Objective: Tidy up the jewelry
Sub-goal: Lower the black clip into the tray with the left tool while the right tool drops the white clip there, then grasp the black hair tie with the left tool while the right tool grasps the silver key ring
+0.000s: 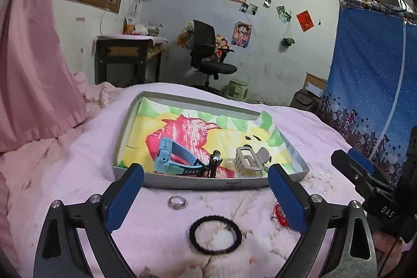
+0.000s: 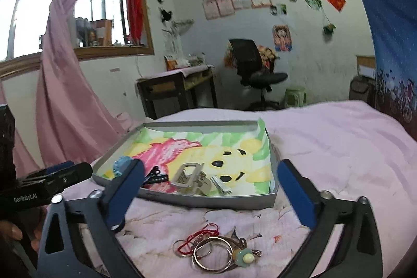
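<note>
A grey tray (image 1: pixel 208 183) lined with a cartoon cloth lies on the pink bed. In it lie a blue watch (image 1: pixel 172 158), a black clip (image 1: pixel 215 163) and a beige claw clip (image 1: pixel 250 160). My left gripper (image 1: pixel 206 179) is open and empty above a silver ring (image 1: pixel 177 202) and a black hair tie (image 1: pixel 214 233); a red string (image 1: pixel 280 215) lies by its right finger. My right gripper (image 2: pixel 211 179) is open and empty above metal bangles (image 2: pixel 213 254), a red cord (image 2: pixel 200 233) and a green flower charm (image 2: pixel 243 258). The tray (image 2: pixel 208 199) also shows there.
A pink curtain (image 1: pixel 31 69) hangs at the left. A blue patterned wardrobe (image 1: pixel 370 85) stands at the right. Beyond the bed stand a desk (image 1: pixel 127 56), a black office chair (image 1: pixel 208 56) and a green stool (image 1: pixel 237 93).
</note>
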Demonstrator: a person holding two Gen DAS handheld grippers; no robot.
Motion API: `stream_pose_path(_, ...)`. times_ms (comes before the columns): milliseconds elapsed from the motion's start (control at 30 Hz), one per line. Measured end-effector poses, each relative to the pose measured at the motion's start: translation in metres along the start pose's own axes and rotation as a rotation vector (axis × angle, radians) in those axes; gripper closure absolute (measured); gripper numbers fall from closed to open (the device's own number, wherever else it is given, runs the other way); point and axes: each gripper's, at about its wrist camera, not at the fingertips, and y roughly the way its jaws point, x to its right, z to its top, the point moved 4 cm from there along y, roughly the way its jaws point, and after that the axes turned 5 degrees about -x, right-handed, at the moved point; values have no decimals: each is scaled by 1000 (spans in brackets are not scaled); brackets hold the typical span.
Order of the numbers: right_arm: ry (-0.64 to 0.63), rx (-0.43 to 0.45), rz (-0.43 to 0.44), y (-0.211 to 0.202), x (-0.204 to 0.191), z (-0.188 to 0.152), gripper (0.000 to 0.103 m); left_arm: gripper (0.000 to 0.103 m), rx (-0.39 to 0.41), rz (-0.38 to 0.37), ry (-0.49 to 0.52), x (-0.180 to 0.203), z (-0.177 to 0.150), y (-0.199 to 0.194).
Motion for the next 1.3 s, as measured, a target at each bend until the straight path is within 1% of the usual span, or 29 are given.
stream_pose_path(167, -16, 6, 1, -17, -4, -7, 1, 4, 18, 49, 30, -2, -13, -16)
stream_pose_path(367, -19, -30, 0, -28, -5, -24, 1, 4, -13, 69, 28, -10, -31, -25)
stream_pose_path(533, -45, -78, -11, -29, -6, -35, 1, 4, -64, 63, 25, -12, -43, -22)
stream_pose_path(700, -51, -163, -21, -21, 1, -45, 1, 4, -134, 49, 36, -11, -52, -10)
stream_pose_path(800, -43, -206, -20, -15, 4, -50, 1, 4, -163, 42, 39, -11, -56, -5)
stream_pose_path(900, -31, -248, -15, -7, 5, -56, 1, 4, -193, 32, 30, -13, -60, 1)
stream_pose_path(1033, -31, -287, -21, 0, 5, -63, 1, 4, -215, 10, 4, -17, -61, 5)
stream_pose_path(1100, -45, -300, -21, 1, 2, -66, 4, 4, -220, -10, -10, -18, -61, 6)
stream_pose_path(1200, -66, -319, -15, 6, -3, -68, 18, 4, -227, -30, -17, -18, -61, 9)
stream_pose_path(1233, -73, -328, -13, 8, -5, -70, 24, 6, -230, -35, -17, -17, -61, 9)
stream_pose_path(1300, -81, -347, -7, 12, -7, -72, 29, 10, -237, -45, -19, -17, -62, 11)
